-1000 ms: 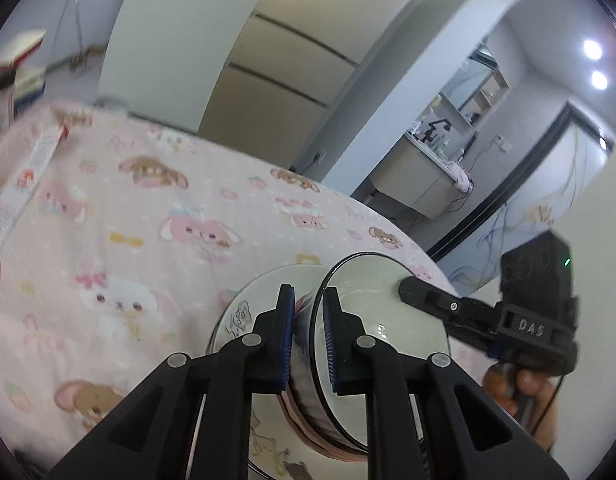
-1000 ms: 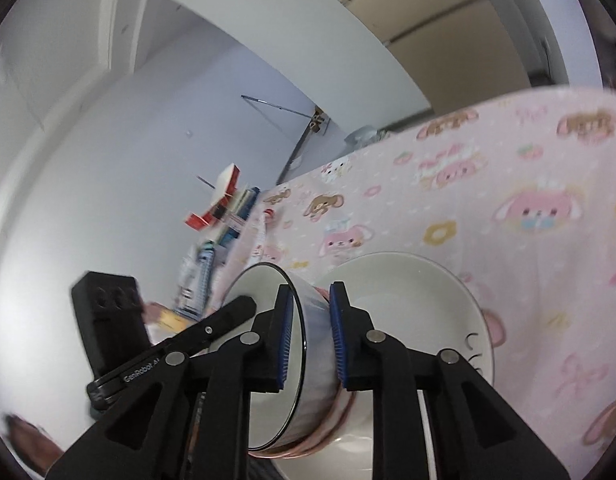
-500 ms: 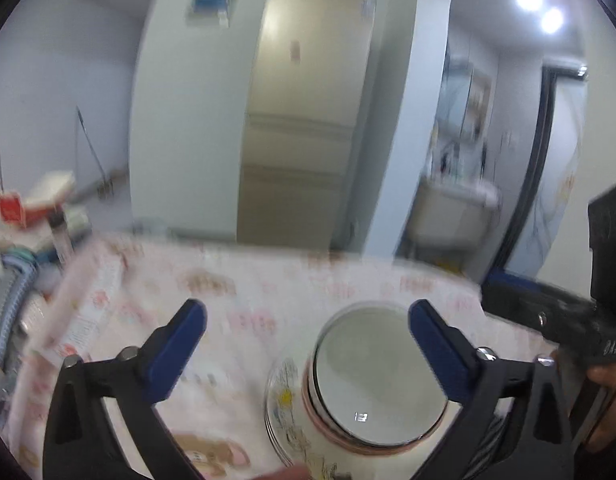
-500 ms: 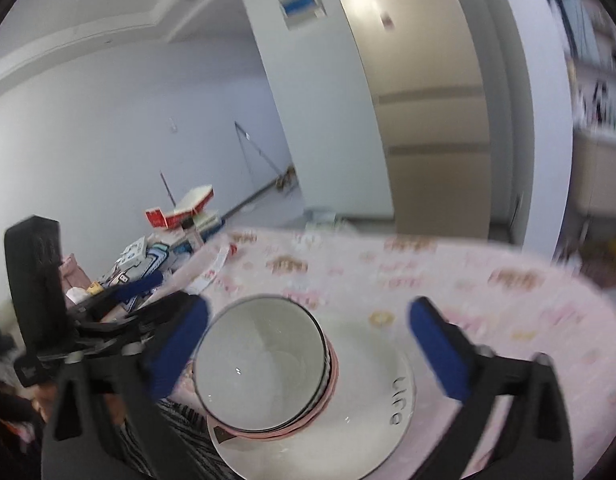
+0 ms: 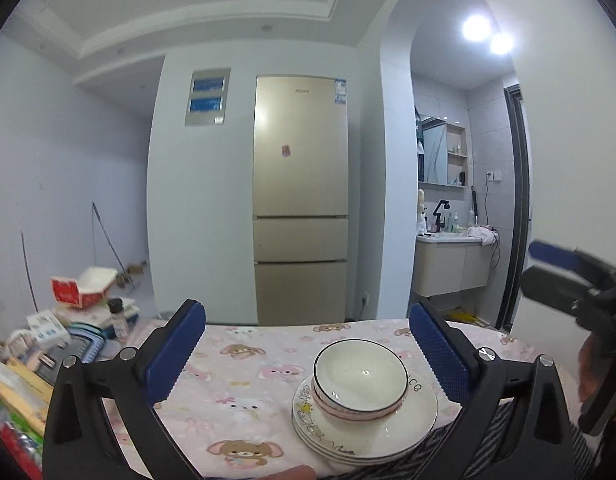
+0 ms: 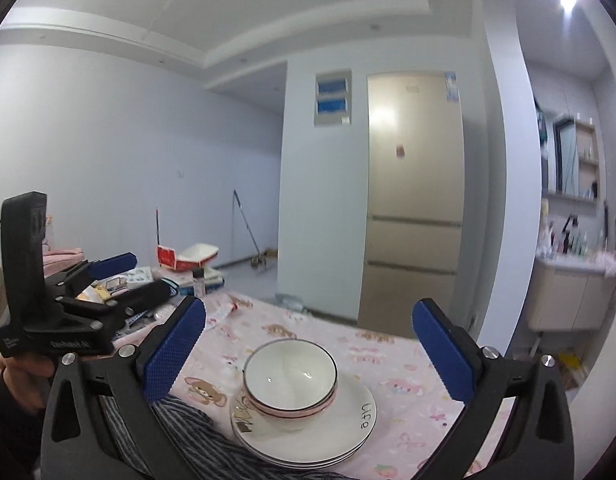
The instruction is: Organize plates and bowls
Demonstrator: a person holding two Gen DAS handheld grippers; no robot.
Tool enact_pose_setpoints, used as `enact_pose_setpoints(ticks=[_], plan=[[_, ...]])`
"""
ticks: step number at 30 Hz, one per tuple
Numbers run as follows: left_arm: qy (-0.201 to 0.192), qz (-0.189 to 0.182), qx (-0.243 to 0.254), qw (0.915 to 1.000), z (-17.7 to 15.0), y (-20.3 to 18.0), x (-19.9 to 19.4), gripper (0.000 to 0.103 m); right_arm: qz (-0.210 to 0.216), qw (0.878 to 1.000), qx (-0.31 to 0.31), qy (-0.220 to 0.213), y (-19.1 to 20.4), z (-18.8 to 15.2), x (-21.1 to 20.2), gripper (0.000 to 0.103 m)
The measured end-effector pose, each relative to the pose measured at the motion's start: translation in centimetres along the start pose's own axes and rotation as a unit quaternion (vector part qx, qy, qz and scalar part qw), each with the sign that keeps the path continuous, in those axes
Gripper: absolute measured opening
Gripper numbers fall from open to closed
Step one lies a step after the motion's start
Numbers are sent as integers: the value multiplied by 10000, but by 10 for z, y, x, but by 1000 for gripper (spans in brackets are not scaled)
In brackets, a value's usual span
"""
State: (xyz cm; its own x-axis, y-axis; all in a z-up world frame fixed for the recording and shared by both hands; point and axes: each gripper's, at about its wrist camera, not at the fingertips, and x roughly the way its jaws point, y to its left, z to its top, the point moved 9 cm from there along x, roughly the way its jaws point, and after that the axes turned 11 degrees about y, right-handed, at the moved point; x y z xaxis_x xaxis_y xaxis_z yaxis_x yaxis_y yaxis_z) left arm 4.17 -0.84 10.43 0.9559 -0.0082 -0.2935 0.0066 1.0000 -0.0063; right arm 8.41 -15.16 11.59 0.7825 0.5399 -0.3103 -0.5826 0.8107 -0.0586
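Note:
Stacked white bowls (image 5: 360, 384) with pink bands sit nested on a stack of white plates (image 5: 416, 420), on the pink cartoon tablecloth (image 5: 244, 364). They also show in the right wrist view, bowls (image 6: 291, 380) on plates (image 6: 348, 428). My left gripper (image 5: 308, 356) is open and empty, raised back from the stack. My right gripper (image 6: 308, 354) is open and empty, also held back above it. Each gripper shows in the other's view: the right one (image 5: 564, 280) at the right edge, the left one (image 6: 108, 276) at the left.
A pile of boxes, books and a small bottle (image 5: 68, 320) lies at the table's left end. A gold fridge (image 5: 300, 200) stands behind the table, a bathroom sink (image 5: 452, 264) to the right. Striped cloth (image 6: 180, 432) lies near the plates.
Both grippers let go of the bowl rim, opened wide and pulled back and up. The bowls now rest on the plates.

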Motion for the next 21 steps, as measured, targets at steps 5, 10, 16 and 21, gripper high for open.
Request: enact_pose_setpoints(ticks=[5,10,16,21], plan=[[-40,-11,123,9999,-9,-12,-22,103,-44,9989,-404,-217,29,-4,-26,103],[-14,78,245,9997,-17,-19,-29,103,-32,9984,-383,-412,35,-12,-42,103],[316,155,217,9991,-48,-14,-10,103,-144,9991,-387,-110,29,-48,-24,103],[435,316,143,9985,-76,-4,5,103,-131,9993,-264,238,26,-81,-6,103]])
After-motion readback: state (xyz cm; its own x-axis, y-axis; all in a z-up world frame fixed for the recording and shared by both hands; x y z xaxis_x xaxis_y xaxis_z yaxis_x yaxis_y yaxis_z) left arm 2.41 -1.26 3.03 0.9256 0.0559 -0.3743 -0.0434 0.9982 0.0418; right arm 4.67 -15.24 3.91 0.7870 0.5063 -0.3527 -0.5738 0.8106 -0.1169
